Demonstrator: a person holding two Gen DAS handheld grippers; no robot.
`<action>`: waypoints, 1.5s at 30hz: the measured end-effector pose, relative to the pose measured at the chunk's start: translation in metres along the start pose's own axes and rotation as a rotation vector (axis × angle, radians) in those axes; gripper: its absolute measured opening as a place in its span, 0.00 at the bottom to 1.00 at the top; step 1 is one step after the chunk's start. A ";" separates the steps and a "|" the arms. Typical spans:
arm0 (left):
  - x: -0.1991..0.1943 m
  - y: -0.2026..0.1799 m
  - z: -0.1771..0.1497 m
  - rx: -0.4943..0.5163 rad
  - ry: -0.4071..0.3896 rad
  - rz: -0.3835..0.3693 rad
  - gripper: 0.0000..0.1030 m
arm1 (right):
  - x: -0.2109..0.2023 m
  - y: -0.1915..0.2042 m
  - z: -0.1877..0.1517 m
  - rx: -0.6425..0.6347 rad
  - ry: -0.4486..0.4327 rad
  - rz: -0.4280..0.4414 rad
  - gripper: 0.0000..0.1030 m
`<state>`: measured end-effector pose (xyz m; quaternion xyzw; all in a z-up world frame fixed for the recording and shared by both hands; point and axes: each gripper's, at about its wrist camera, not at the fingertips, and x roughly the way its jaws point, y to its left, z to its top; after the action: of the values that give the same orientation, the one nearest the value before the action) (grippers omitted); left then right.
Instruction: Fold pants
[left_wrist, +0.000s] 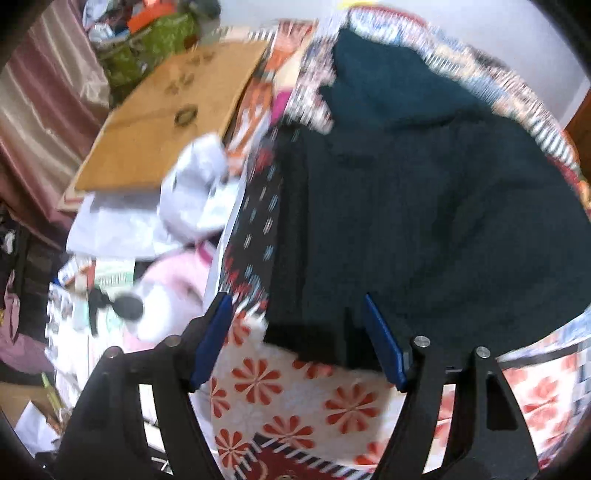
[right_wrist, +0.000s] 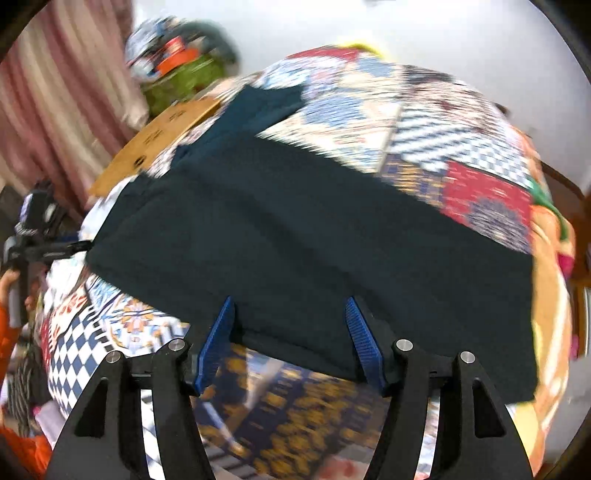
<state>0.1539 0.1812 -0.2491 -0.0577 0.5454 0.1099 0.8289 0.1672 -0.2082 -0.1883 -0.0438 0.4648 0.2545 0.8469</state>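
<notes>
Dark teal pants (left_wrist: 424, 206) lie spread flat on a patchwork quilt (left_wrist: 295, 398); they also fill the middle of the right wrist view (right_wrist: 295, 236). My left gripper (left_wrist: 295, 306) is open, its blue-padded fingers (left_wrist: 212, 332) just above the near left corner of the pants. My right gripper (right_wrist: 290, 306) is open over the near edge of the pants, with nothing between its fingers (right_wrist: 364, 339). The left gripper (right_wrist: 33, 236) also shows at the far left of the right wrist view. Both views are blurred by motion.
A cardboard sheet (left_wrist: 166, 118) lies at the bed's far left corner. White and pink cloth (left_wrist: 192, 206) and clutter sit beside the bed on the left. A pink curtain (right_wrist: 55, 92) hangs behind. The quilt (right_wrist: 443, 122) extends beyond the pants.
</notes>
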 end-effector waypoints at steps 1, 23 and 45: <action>-0.008 -0.005 0.006 0.004 -0.022 -0.018 0.70 | -0.006 -0.009 -0.002 0.028 -0.017 -0.016 0.57; 0.017 -0.134 0.052 0.148 -0.037 -0.073 0.87 | 0.010 -0.219 0.006 0.355 -0.089 -0.269 0.29; 0.005 -0.142 0.028 0.214 -0.079 0.047 0.88 | 0.038 -0.209 0.013 0.191 -0.113 -0.469 0.09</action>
<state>0.2153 0.0497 -0.2458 0.0484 0.5222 0.0727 0.8484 0.2920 -0.3701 -0.2459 -0.0562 0.4160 0.0081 0.9076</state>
